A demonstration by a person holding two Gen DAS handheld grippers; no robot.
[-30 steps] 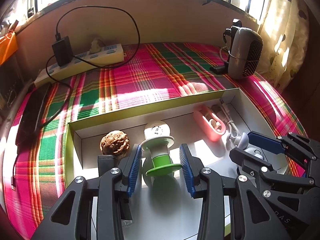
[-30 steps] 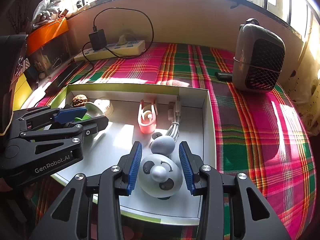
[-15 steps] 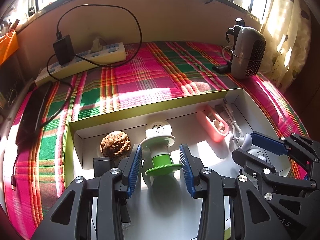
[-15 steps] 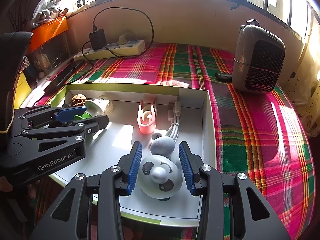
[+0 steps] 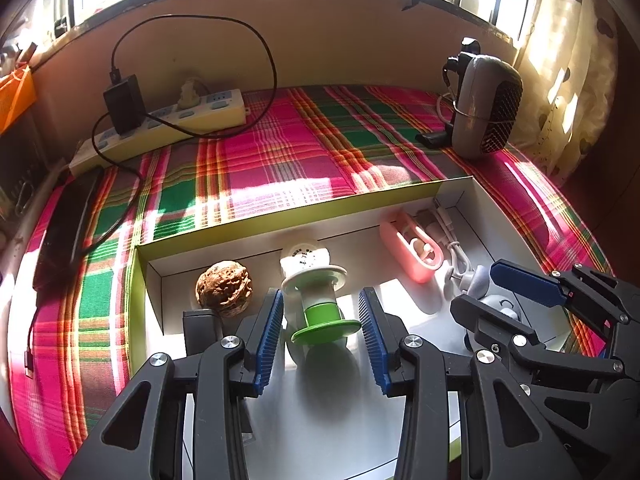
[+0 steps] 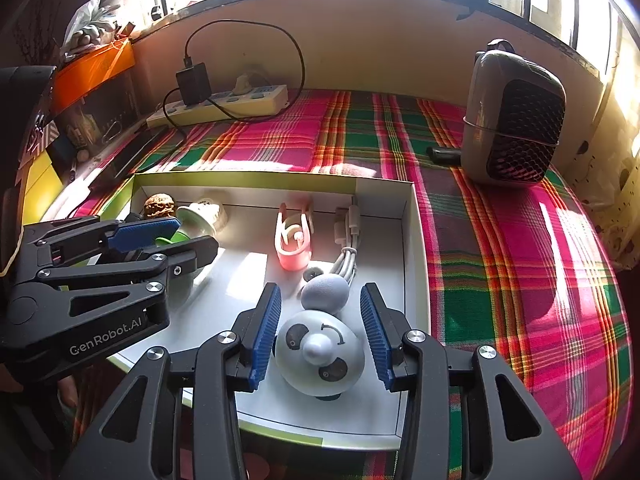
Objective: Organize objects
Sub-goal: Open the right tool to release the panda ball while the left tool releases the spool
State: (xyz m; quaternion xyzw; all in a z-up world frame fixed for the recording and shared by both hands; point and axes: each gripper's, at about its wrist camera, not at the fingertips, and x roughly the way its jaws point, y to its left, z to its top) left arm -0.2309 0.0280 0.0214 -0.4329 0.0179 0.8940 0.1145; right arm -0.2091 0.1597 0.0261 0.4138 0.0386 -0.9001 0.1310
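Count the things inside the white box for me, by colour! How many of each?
Brown: 1, the walnut
Green and white: 1, the spool toy
Pink: 1, the pink clip
White: 1, the coiled cable
Grey and white: 1, the panda toy
Black: 1, the small block
Total: 6

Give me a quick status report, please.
Left tool open around green spool. Right tool open around panda toy. Both in white box; nothing blocking.
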